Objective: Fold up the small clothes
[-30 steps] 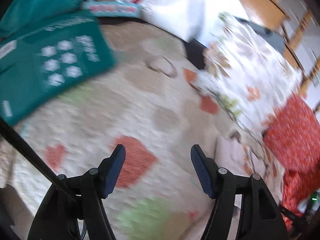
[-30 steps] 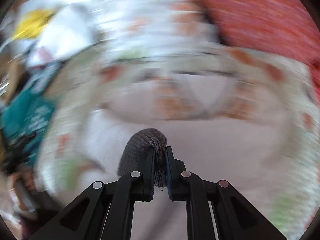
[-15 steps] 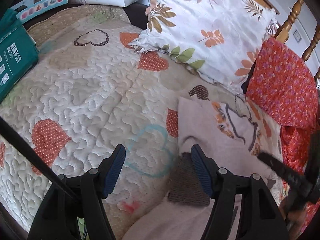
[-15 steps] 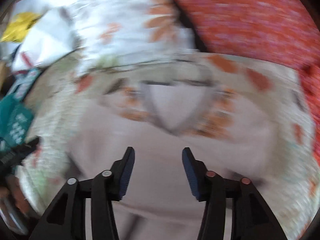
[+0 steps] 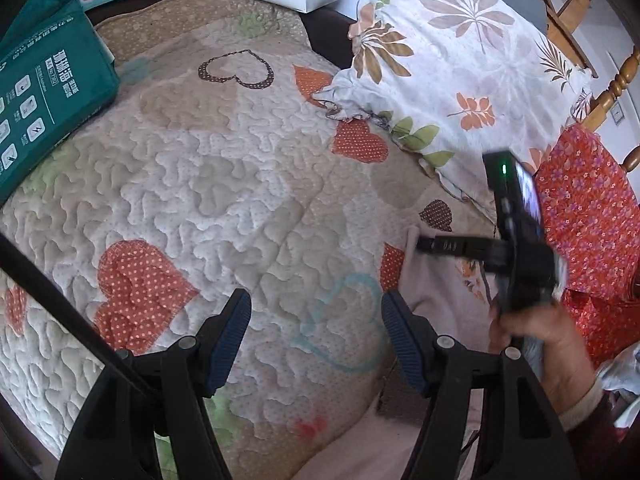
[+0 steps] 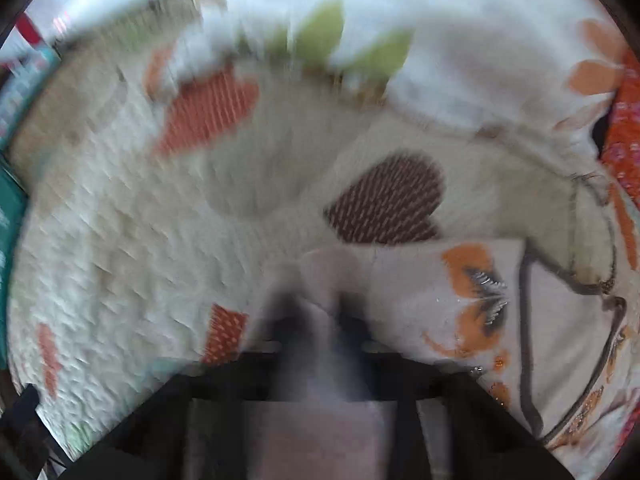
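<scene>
**Item: pale pink garment, on bed quilt**

Pink garment (image 6: pixel 420 292) (orange butterfly print) lies flat on heart-patterned quilt (image 5: pixel 224 184), beside floral pillow (image 5: pixel 460 64). Left gripper (image 5: pixel 316 340): jaws spread, nothing held, above quilt. Right gripper (image 6: pixel 320 320): at garment's corner, blurred; grip state cannot be told.

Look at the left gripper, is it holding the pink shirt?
No, the left gripper is open over the heart quilt, with nothing between its fingers; the pink shirt lies beside its right finger.
</scene>
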Motion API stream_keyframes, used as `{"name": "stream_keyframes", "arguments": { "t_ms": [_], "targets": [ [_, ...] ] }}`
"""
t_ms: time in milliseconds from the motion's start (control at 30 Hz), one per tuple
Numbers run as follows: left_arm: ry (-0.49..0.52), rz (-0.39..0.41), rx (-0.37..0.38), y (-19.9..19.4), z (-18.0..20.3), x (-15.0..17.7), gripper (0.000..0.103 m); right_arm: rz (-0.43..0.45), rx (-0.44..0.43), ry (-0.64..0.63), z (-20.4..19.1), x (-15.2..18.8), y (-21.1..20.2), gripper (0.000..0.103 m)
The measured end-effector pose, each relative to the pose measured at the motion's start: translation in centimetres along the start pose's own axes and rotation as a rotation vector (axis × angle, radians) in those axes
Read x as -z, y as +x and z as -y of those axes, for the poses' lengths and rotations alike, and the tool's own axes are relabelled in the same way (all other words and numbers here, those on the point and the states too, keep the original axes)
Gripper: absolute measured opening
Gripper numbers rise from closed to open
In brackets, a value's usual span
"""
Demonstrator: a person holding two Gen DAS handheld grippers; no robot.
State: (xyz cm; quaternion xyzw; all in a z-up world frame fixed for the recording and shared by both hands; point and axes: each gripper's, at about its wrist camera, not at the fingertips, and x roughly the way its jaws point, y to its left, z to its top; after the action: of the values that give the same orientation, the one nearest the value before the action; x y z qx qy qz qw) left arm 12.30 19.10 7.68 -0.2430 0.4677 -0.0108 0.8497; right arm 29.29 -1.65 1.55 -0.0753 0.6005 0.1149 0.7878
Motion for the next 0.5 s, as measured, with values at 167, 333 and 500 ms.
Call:
{"name": "stream_keyframes", "arguments": {
  "t_ms": [167, 333, 500],
  "targets": [
    [-0.023, -0.003, -0.015, 0.2, -1.1, -0.4, 0.067, 0.141, 0.005, 0.094, 1.8, -3.8, -2.4, 0.007],
    [-0.042, 0.008, -0.023, 0.4, -1.6, -0.8, 0.067, 0.151, -0.029, 0.13, 2.4, -3.9, -0.5, 0.011],
    [-0.018, 0.012, -0.036, 0.3, -1.3, -0.6, 0.067, 0.267, -0.177, 0.238, 4.9, 0.4, -6.5, 0.047]
  ]
}}
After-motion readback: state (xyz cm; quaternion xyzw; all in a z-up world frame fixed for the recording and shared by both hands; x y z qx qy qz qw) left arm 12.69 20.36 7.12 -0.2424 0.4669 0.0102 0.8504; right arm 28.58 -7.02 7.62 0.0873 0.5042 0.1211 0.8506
